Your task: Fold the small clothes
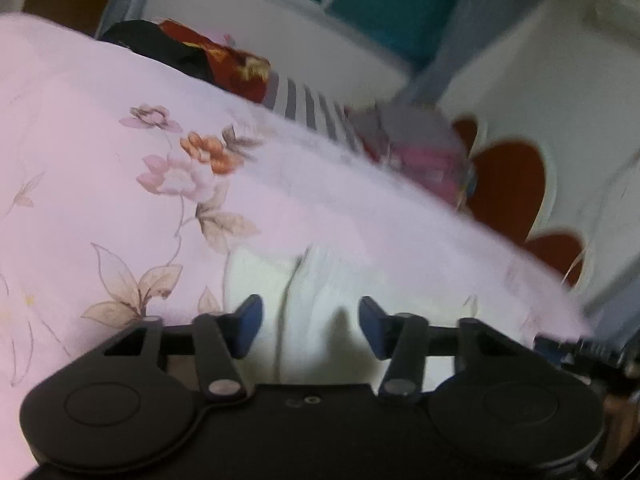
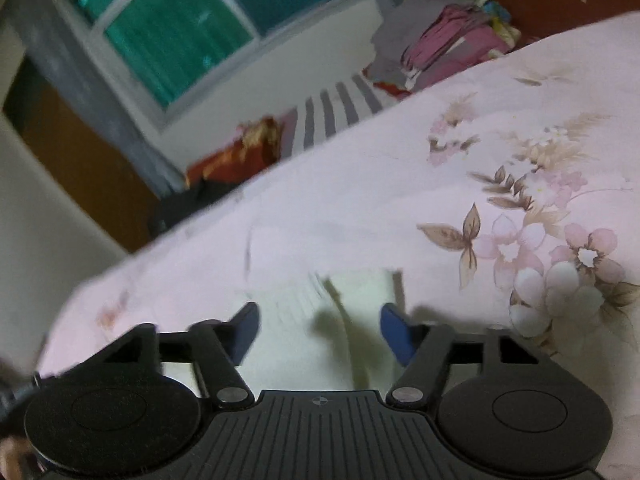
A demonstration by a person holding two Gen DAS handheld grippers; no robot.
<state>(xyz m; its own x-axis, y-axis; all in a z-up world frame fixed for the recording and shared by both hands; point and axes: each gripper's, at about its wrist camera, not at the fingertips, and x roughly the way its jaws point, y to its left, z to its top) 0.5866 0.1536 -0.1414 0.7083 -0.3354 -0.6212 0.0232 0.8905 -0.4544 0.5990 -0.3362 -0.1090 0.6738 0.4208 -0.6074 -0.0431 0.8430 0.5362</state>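
left gripper [image 1: 310,326] jaws wide, empty, over one white garment [image 1: 320,280] on the floral sheet [image 1: 100,160] | right gripper [image 2: 318,330] jaws wide, over the garment [image 2: 360,292] | right view alone shows the window [image 2: 172,32] — clothes pile [image 2: 440,40] beyond the sheet's far edge

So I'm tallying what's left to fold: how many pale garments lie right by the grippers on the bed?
1 that I can see: a white small garment on the pink floral bedsheet, between both grippers' open fingers. Others may be hidden below the frames.
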